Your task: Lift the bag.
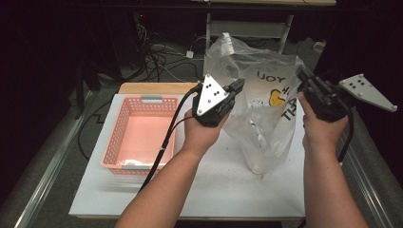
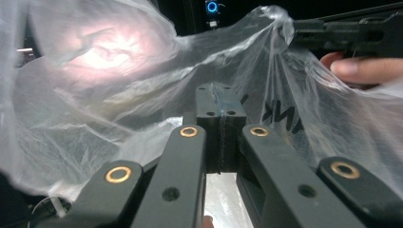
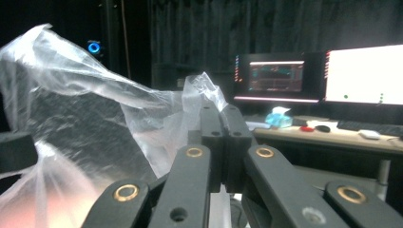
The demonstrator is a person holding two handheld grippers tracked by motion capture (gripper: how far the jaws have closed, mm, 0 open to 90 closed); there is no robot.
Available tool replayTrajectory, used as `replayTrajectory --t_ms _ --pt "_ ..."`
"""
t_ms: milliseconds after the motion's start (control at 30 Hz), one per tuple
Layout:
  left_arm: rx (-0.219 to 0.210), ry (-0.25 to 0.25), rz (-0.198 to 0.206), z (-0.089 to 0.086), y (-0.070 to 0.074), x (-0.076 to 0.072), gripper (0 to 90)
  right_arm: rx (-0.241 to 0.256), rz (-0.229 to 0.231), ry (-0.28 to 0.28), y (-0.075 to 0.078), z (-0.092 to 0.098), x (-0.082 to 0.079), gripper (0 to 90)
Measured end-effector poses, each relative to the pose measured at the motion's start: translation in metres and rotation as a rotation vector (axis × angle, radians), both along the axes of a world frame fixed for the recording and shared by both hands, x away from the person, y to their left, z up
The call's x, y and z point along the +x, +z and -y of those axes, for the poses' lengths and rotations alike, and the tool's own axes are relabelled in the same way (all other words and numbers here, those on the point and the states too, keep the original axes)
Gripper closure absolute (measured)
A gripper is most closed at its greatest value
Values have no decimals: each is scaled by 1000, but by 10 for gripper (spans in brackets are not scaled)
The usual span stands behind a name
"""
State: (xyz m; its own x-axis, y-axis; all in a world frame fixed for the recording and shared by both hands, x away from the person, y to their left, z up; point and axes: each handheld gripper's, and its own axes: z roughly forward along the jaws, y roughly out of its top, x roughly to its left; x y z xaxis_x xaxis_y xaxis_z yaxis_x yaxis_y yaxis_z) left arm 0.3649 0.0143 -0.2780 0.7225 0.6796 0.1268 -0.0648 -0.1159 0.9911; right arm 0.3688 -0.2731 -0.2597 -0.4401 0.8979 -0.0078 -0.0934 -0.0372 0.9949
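Observation:
A clear plastic bag [image 1: 259, 109] with black lettering and a yellow mark hangs upright over the white table [image 1: 214, 185], its bottom resting on the board. My left gripper [image 1: 239, 85] is shut on the bag's left top edge. My right gripper [image 1: 301, 72] is shut on the right top edge. In the left gripper view the jaws are pressed together at the gripper tip [image 2: 219, 92] with the bag's film [image 2: 119, 90] spread behind and around them. The right gripper tip [image 3: 219, 114] pinches a crumpled fold of the bag [image 3: 195, 92]. Some small pale items lie in the bag's bottom [image 1: 259, 164].
A pink slotted basket [image 1: 138, 133] sits on the table's left half, with a small white object at its near end. A wooden board [image 1: 157, 88] shows behind it. Cables trail on the floor beyond. Monitors and a desk [image 3: 332, 128] stand past the bag in the right gripper view.

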Motion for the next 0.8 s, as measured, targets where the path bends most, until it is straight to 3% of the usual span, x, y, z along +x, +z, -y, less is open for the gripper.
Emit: replayTrajectory --t_ms 133,300,533,800 --pt "11 -7 -33 5 -6 10 884 -6 -5 -8 0 6 2 900" --pt "22 -8 -84 8 -24 18 884 -37 -61 16 -31 -1 4 900" --pt "51 15 -115 -2 -40 19 881 -45 -143 13 -66 -2 9 900" --pt "76 40 -117 -22 -40 7 861 -58 -158 -10 -67 3 11 900"
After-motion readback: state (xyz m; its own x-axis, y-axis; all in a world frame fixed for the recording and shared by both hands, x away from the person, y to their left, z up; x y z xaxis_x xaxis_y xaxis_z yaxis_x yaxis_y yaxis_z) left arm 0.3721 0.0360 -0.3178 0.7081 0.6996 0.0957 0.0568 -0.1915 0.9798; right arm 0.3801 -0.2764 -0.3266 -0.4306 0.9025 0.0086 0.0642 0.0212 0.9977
